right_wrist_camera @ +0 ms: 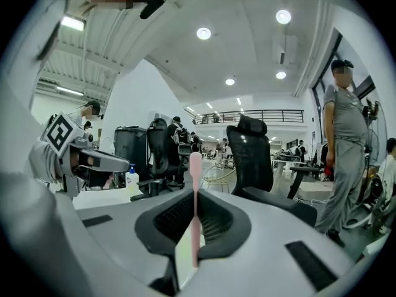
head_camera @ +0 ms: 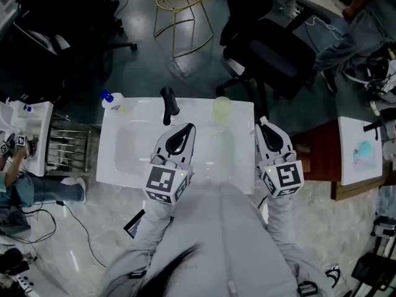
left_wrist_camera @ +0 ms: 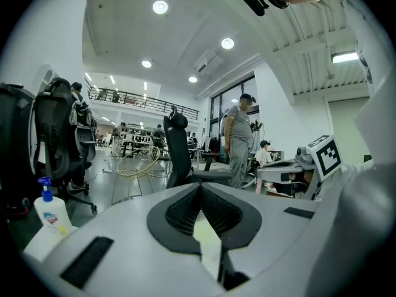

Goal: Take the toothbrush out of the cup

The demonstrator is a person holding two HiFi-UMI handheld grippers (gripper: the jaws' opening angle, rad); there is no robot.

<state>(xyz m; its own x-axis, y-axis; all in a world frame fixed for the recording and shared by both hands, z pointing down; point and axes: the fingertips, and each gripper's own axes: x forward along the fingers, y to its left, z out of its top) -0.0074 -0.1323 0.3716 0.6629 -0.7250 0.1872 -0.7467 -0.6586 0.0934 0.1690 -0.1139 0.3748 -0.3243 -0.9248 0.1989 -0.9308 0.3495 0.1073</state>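
The right gripper (right_wrist_camera: 194, 193) has its jaws closed on a pink toothbrush (right_wrist_camera: 195, 209). In the right gripper view the toothbrush stands upright in the middle of the frame. Its handle is pinched between the two dark ribbed pads and its rounded head rises above the jaw tips. The toothbrush is out of the cup.

In the head view the right gripper (head_camera: 267, 129) sits at the right edge of the white washbasin (head_camera: 124, 147), in the centre-right of the frame. The toothbrush itself cannot be made out in that view.

The translucent yellow-green cup (head_camera: 221, 108) stands on the basin's back rim, just above the centre of the frame. It is left of the right gripper and apart from it.

The left gripper (left_wrist_camera: 200, 190) has its jaws closed tip to tip with nothing between them. In the head view the left gripper (head_camera: 183, 132) hangs over the middle of the basin, below the black faucet (head_camera: 168, 106).

A soap bottle with a blue pump (head_camera: 111, 99) stands at the basin's upper left corner. It also shows at the lower left of the left gripper view (left_wrist_camera: 51, 212).

A black office chair (head_camera: 272, 54) stands on the floor at the upper right of the head view, beyond the basin. A gold wire frame (head_camera: 179, 11) is at the top centre. A person in grey (right_wrist_camera: 343, 147) stands at the right of the right gripper view.
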